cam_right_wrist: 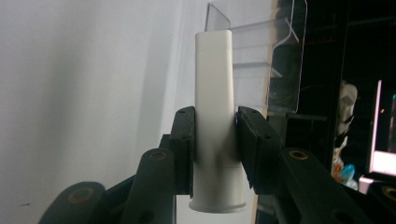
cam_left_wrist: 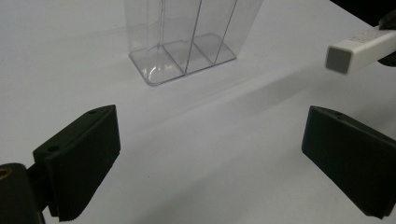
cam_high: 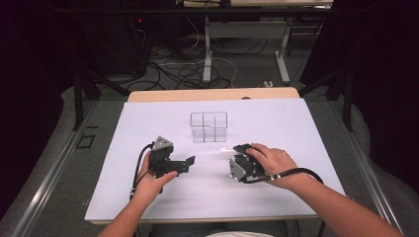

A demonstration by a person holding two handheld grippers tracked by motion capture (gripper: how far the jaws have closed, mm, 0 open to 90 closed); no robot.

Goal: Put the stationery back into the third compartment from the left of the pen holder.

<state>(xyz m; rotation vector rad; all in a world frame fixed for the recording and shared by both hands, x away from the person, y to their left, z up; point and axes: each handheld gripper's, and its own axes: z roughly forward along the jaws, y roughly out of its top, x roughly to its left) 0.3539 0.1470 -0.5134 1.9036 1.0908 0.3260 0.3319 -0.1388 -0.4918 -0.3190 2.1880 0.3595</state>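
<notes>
Right gripper (cam_right_wrist: pixel 215 140) has its jaws pressed on both sides of a white tube (cam_right_wrist: pixel 214 102), gripping it low on the body, the flared cap end poking out behind the jaws and the flat end reaching out ahead. Just beyond that tip stands the clear divided box (cam_high: pixel 208 126) on the white table (cam_high: pixel 148 197). Left gripper (cam_left_wrist: pixel 210 154) hovers with jaws wide apart and nothing between them, box straight ahead, tube tip off to one side.
</notes>
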